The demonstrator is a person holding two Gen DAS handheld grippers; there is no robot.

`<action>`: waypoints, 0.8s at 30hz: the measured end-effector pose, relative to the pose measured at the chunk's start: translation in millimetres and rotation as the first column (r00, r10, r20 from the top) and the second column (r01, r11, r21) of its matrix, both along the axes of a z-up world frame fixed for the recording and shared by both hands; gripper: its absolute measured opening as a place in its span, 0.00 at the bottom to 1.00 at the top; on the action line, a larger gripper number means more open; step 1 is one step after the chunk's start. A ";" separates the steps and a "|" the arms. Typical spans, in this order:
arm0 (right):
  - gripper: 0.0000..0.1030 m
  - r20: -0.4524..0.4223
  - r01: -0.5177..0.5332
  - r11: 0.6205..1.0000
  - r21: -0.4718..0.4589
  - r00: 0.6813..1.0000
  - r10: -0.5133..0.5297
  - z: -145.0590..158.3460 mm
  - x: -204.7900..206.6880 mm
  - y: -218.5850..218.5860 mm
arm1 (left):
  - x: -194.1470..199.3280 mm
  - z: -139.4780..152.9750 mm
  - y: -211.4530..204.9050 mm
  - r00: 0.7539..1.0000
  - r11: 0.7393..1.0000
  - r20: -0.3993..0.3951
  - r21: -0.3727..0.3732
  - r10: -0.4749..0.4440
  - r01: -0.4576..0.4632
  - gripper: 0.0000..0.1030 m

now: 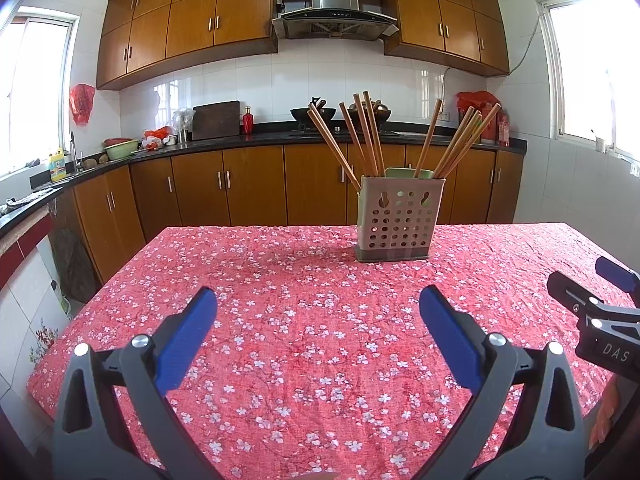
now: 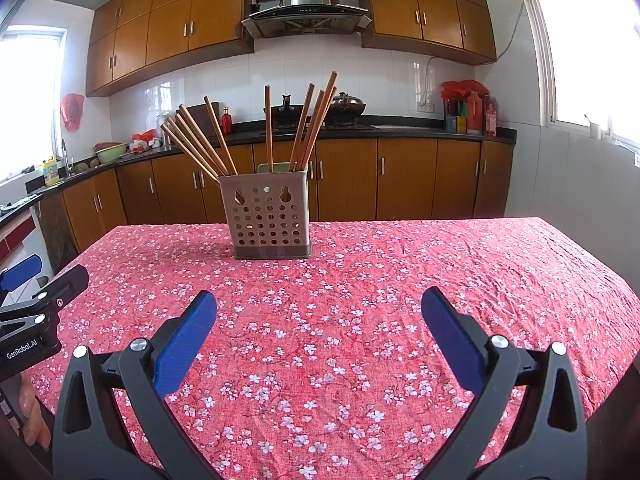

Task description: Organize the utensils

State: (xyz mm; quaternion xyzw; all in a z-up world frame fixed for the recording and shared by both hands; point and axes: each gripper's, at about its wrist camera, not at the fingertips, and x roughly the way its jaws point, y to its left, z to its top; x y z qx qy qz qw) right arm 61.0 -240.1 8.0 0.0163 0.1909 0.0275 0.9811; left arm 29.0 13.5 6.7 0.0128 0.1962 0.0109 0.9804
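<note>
A perforated beige utensil holder (image 1: 396,220) stands upright on the table with the red floral cloth (image 1: 300,320). Several wooden chopsticks (image 1: 362,136) lean out of it in two bunches. It also shows in the right wrist view (image 2: 270,216) with its chopsticks (image 2: 200,140). My left gripper (image 1: 318,300) is open and empty, low over the cloth, well short of the holder. My right gripper (image 2: 318,300) is open and empty too, with the holder ahead and to its left. Each gripper shows at the edge of the other's view: the right (image 1: 600,312), the left (image 2: 36,304).
The table's far edge (image 1: 280,227) runs just behind the holder, with wooden kitchen cabinets (image 1: 256,184) beyond. The left table edge (image 1: 92,300) drops to the floor. A counter with a stove, pots and bottles (image 2: 468,114) runs along the back wall.
</note>
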 end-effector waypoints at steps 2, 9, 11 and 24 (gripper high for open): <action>0.98 0.000 -0.001 1.000 0.001 1.000 0.001 -0.1 0.0 -0.7 | -0.1 0.2 -0.5 1.000 1.000 0.001 0.001 -0.001 0.001 0.96; 0.98 -0.002 0.000 1.000 0.003 1.000 0.000 -0.9 0.2 0.2 | 0.9 -0.2 -0.8 1.000 1.000 -0.002 0.001 -0.002 0.002 0.96; 0.98 -0.003 0.002 1.000 0.004 1.000 -0.002 -1.4 0.3 0.8 | 1.4 -0.4 -0.3 1.000 1.000 -0.003 0.000 -0.001 0.001 0.96; 0.98 -0.005 0.003 1.000 0.005 1.000 -0.003 -2.2 0.7 1.3 | 2.8 -0.6 0.5 1.000 1.000 -0.007 -0.004 0.002 -0.002 0.96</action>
